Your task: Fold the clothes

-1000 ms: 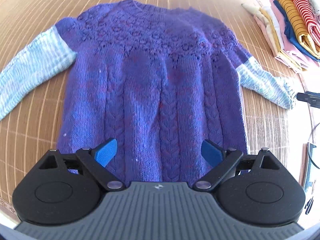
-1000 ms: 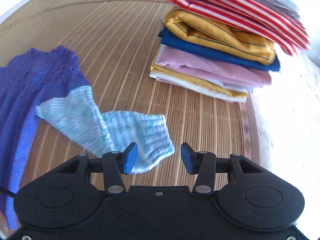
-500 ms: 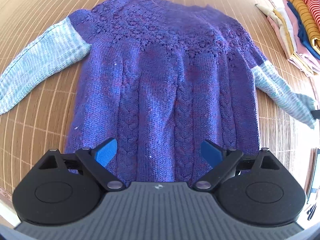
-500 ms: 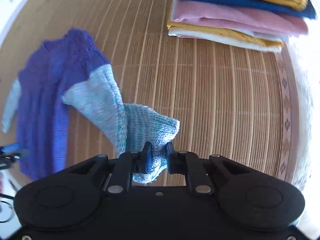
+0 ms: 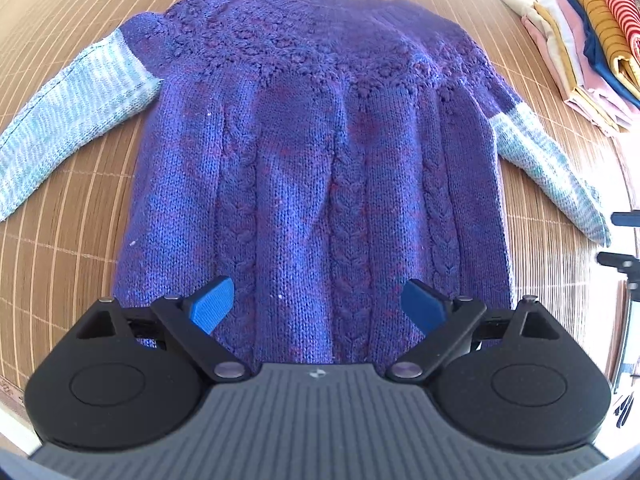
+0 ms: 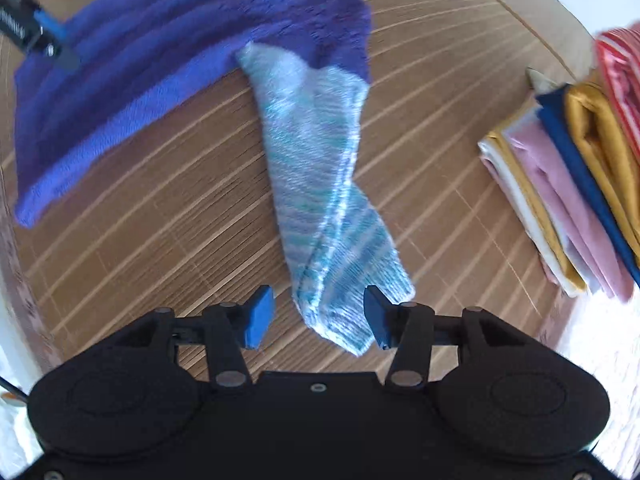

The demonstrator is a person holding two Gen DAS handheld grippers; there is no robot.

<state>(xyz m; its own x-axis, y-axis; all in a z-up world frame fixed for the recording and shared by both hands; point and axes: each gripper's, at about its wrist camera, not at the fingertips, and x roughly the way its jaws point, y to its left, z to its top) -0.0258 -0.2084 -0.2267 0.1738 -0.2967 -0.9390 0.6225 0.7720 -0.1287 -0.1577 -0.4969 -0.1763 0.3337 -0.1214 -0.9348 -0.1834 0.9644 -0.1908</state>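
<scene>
A purple cable-knit sweater (image 5: 320, 152) with pale blue sleeves lies spread flat on a bamboo mat (image 5: 72, 16). My left gripper (image 5: 318, 308) hovers open over its bottom hem, nothing between the blue pads. In the right wrist view the right sleeve (image 6: 320, 200) stretches straight out from the body (image 6: 160, 60) toward me. The sleeve's cuff end lies between the fingers of my right gripper (image 6: 318, 316), whose jaws are opening; the pads stand apart from the cloth. The right gripper's fingertips (image 5: 622, 240) show at the right edge of the left wrist view, beside the cuff.
A stack of folded clothes (image 5: 592, 40), red-striped, yellow, blue and pink, sits at the mat's far right (image 6: 568, 184). Bare mat lies between the sleeve and the stack. The mat's patterned border (image 6: 560, 320) runs close on the right.
The right gripper shut on the sleeve's cuff, pulled it outward and straight while rolling, then let go with its jaws spread. The left gripper stayed over the hem.
</scene>
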